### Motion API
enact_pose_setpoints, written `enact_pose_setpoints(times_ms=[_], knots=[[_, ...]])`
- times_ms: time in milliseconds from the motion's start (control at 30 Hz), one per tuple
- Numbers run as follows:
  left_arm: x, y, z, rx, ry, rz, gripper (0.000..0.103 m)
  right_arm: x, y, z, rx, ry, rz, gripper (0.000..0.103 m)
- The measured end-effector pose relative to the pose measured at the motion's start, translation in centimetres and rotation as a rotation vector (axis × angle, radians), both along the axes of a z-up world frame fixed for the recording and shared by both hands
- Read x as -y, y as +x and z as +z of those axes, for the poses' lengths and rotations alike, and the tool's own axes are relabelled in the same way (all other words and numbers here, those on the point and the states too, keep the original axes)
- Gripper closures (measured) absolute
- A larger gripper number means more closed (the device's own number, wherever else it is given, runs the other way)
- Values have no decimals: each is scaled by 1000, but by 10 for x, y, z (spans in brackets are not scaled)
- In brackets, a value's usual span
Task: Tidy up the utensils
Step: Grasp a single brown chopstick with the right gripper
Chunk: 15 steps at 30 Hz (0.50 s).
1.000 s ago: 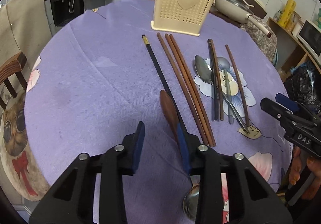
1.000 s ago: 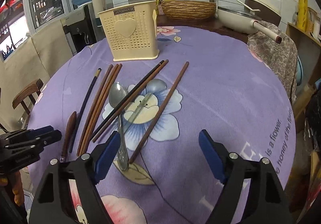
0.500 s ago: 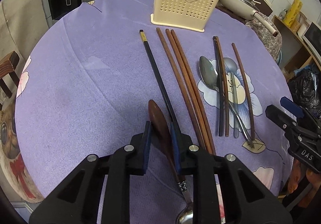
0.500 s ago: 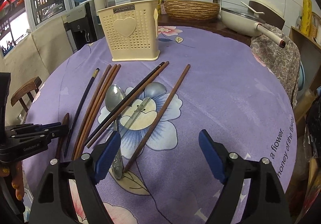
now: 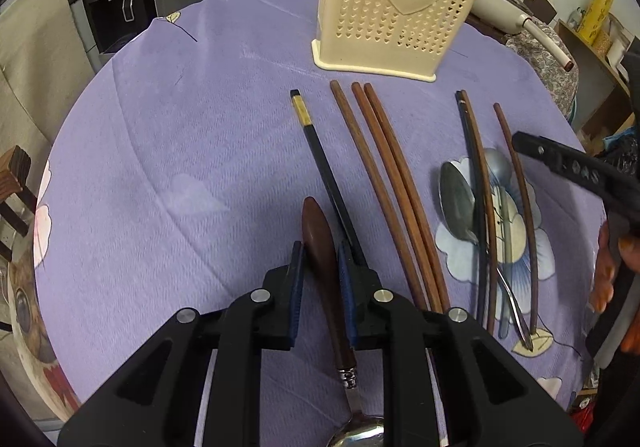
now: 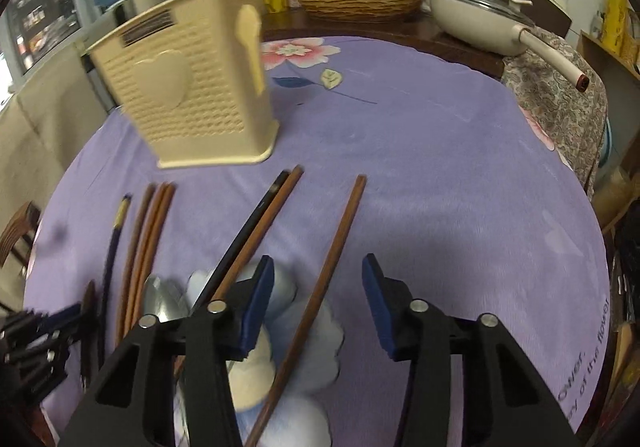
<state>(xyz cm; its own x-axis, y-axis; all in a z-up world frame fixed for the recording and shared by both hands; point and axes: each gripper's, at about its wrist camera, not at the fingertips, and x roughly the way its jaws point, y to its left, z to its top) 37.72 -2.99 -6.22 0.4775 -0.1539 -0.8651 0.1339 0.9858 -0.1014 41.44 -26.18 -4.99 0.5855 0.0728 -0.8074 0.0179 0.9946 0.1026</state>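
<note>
Nearest the left wrist camera, the left gripper (image 5: 321, 259) is clamped on the brown handle of a wooden-handled spoon (image 5: 326, 271), whose steel bowl lies below the fingers at the frame's bottom edge. The right gripper (image 6: 318, 289) (its jaws have just been closing) stands apart astride a lone brown chopstick (image 6: 320, 299), the pads not touching it. Farther out on the purple-clothed worktop (image 5: 180, 151) lie a black chopstick (image 5: 320, 163), three brown chopsticks (image 5: 384, 167) side by side and two metal spoons (image 5: 456, 199) crossed by a chopstick pair, with the cream perforated utensil holder (image 5: 396, 3) upright beyond them.
</note>
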Motion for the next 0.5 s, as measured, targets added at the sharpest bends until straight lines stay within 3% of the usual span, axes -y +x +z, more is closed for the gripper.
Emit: enact_pose_setpoints(times_ms=[200,500], knots=[[0,8,0,-1,8,0,85,1,27,-15,-49,23,-71,78],[-1,17,0,-19,0,-6,85,2,40,-16,-49,-1,-108,93]])
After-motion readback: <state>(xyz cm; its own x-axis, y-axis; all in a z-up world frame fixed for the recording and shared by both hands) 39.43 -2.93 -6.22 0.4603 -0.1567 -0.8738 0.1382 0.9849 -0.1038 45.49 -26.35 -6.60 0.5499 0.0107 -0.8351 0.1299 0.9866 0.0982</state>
